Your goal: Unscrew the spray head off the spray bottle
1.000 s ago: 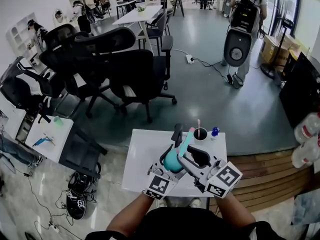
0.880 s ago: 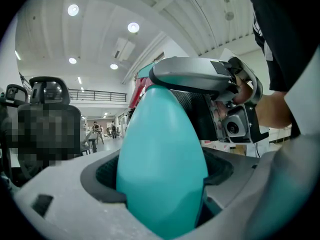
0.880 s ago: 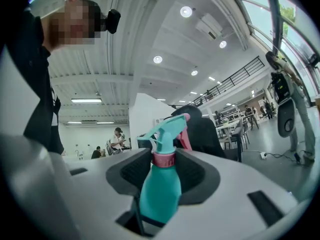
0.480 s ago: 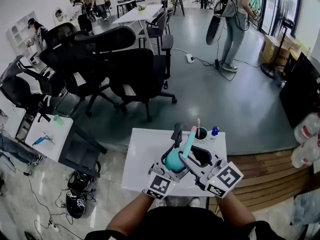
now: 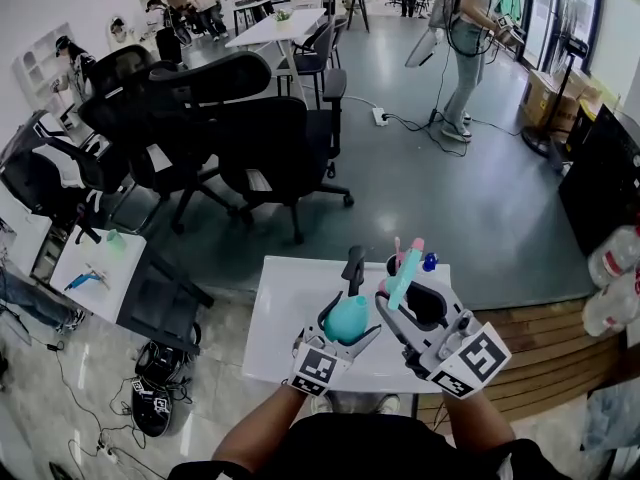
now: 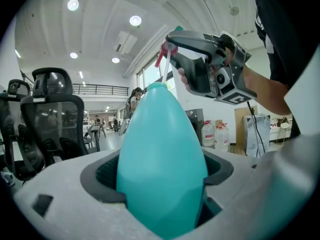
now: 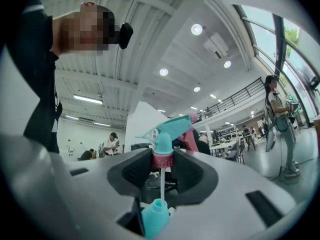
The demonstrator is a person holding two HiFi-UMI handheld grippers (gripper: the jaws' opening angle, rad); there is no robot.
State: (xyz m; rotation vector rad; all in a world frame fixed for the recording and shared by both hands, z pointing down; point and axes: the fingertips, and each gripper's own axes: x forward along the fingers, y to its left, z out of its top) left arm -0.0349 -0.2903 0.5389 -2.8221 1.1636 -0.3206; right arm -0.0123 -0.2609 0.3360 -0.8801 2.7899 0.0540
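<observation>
Left gripper: the jaws are pressed against both flanks of the teal spray bottle. The bottle is held upright, neck upward, above the white table.

Right gripper: the jaws have just been closing and are clamped on the pink collar of the spray head. The teal nozzle is seen pointing to the left in the right gripper view, with the pink trigger behind it.

The spray head is off the bottle. It is held higher than the neck, and a clear gap is seen between collar and neck. The gap is bridged only by the thin white dip tube. The lower end of the tube is seen at the open mouth of the neck; whether it is still inside cannot be told.

In the head view the spray head is seen just right of the bottle, over the far part of the table. A small blue object is noted at the table's far edge. Black office chairs are noted on the grey floor beyond the table.
</observation>
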